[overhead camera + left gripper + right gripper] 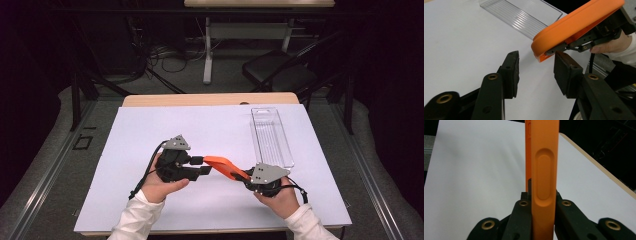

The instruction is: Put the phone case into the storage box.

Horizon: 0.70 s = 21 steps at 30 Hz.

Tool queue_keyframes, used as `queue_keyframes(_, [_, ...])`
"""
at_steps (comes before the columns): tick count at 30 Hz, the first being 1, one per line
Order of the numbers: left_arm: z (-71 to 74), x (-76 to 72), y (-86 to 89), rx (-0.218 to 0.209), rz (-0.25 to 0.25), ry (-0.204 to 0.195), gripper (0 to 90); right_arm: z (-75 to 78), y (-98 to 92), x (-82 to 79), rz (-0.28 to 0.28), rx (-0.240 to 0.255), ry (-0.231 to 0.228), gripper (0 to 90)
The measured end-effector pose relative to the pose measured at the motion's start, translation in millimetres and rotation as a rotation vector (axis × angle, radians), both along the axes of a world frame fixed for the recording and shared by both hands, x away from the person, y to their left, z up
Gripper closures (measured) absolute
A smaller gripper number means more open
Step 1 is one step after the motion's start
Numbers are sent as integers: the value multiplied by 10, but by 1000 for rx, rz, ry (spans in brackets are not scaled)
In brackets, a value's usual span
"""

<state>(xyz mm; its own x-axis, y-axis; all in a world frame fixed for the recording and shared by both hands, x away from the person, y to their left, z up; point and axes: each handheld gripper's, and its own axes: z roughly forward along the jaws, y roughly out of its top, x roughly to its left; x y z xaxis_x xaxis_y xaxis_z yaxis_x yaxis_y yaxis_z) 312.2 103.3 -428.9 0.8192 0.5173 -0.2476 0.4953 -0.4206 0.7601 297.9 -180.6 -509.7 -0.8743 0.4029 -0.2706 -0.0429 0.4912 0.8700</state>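
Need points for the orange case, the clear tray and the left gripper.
orange case (545, 170), right gripper view, on its side edge above the oval recess.
clear tray (270, 134), high view, on its ribbed floor.
left gripper (536, 67), left gripper view, midway between its open fingertips.

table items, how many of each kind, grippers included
orange case: 1
clear tray: 1
white sheet: 1
grippers: 2, left gripper open, right gripper shut on the orange case
total: 5
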Motion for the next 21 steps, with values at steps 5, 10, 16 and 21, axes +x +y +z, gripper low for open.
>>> queue_keyframes(5, [-18,7,-24,-3,-6,-4,611,-11,21,-4,11,6,6,867])
queue_keyframes(10, [-26,4,-37,-3,2,-9,657,-16,32,-8,16,4,11,867])
queue_keyframes(16, [-37,14,-30,-19,1,-7,696,-22,46,-11,32,11,11,867])
queue_keyframes(21, [-40,20,-20,-32,-2,-2,730,-24,49,-12,36,10,13,867])
